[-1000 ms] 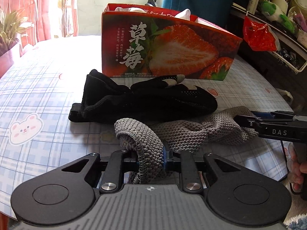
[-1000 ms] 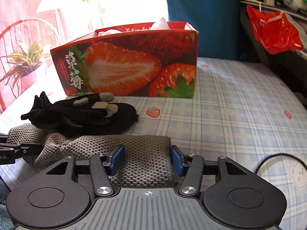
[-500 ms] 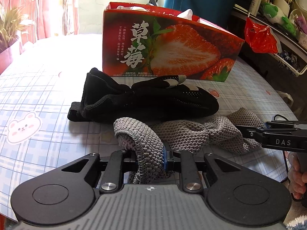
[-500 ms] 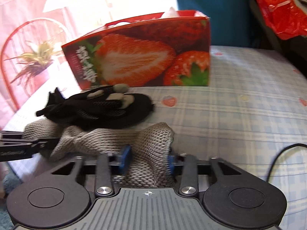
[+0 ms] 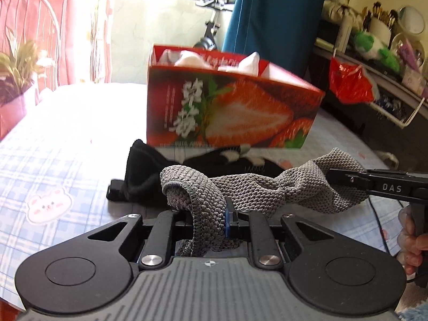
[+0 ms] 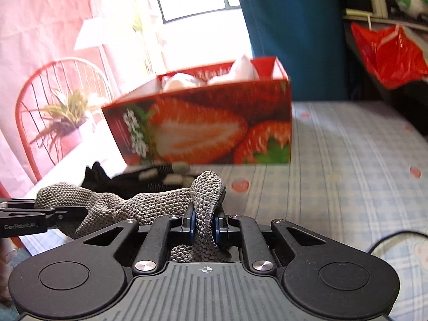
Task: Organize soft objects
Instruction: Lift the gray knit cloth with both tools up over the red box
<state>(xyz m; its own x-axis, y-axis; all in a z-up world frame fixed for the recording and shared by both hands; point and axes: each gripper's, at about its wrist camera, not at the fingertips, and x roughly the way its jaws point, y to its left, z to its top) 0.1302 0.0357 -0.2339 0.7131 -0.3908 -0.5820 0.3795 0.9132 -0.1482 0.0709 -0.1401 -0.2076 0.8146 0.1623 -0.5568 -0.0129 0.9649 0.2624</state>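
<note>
My left claw [image 5: 211,218] & right claw [image 6: 204,226], jaws just closed, both pinching grey knitted cloth [image 5: 248,187]; black gloves [image 5: 149,171] far side, w/ strawberry-print box [image 5: 227,112].

grey knit cloth [image 5: 248,190] between left claw [image 5: 211,219] and right claw [image 5: 345,180], above black gloves [image 5: 149,176]

Left gripper [image 5: 210,218]: matte black, ribbed grey housing, round side discs, silver screws, blue pads. Right gripper [image 6: 205,226] matched; side view bore white "DAS". Left one's side read "GenRobot.AI".
</note>
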